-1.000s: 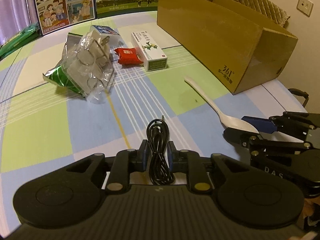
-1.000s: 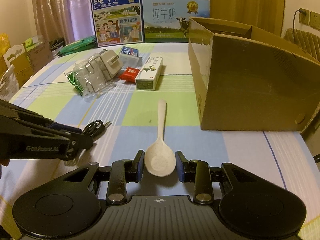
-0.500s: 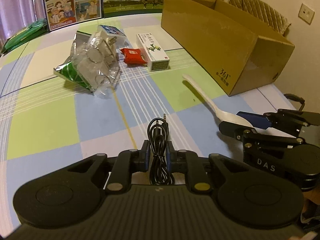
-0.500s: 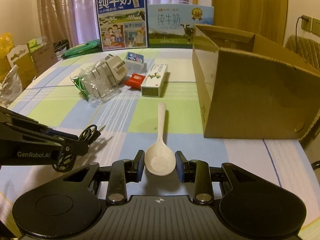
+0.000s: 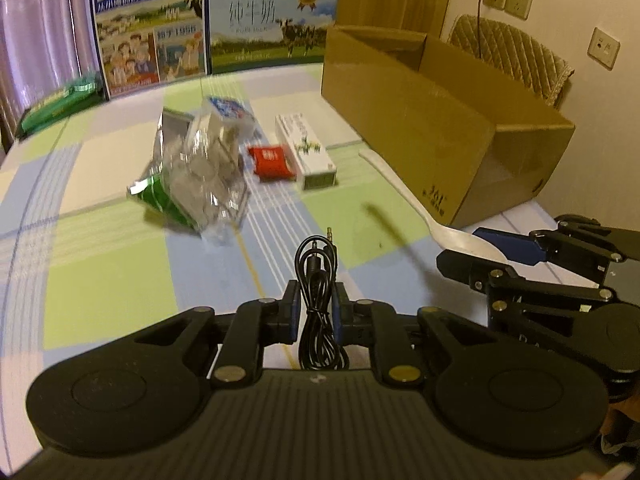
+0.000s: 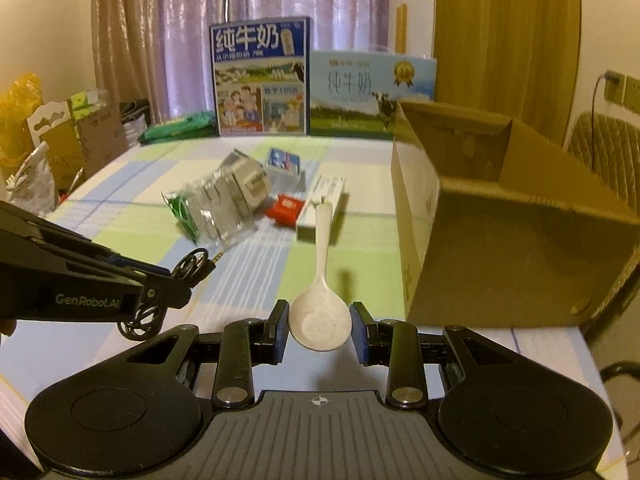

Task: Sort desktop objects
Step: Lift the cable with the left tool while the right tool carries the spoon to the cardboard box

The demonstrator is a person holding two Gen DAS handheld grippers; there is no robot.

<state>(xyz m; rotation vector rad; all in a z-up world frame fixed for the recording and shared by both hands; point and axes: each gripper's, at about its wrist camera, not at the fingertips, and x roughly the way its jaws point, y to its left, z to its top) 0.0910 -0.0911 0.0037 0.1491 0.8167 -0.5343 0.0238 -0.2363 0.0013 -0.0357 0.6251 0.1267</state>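
From the left wrist view, the left gripper [image 5: 316, 308] has its fingers pressed in on a coiled black audio cable [image 5: 319, 300], whose plug tip points forward above the checked desk [image 5: 108, 264]; off to the right the right gripper [image 5: 496, 256] carries a white spoon [image 5: 404, 192] lifted clear of the desk, its handle slanting toward the cardboard box [image 5: 432, 128] and its shadow lying on the cloth below; farther back lie a crinkled clear bag [image 5: 204, 172] over a green packet [image 5: 160, 200], a red sachet [image 5: 270, 158] and a white carton [image 5: 306, 152] just beside it, and a small blue-and-white box [image 5: 230, 110] behind the bag — all blurred by motion; two milk cartons [image 5: 272, 24] stand at the far edge. Across in the right wrist view, the right gripper [image 6: 320, 326] holds the spoon [image 6: 322, 304] by its bowl, the fingers narrowed onto either side of it and the handle pointing away toward the white carton [image 6: 320, 208]; the cardboard box [image 6: 512, 232] stands open-topped just to the right; at the left the left gripper [image 6: 176, 280] shows side-on with the audio cable [image 6: 192, 268] pinched in its tips — loops hanging beneath; the clear bag [image 6: 224, 208] and red sachet [image 6: 286, 208] lie mid-desk.
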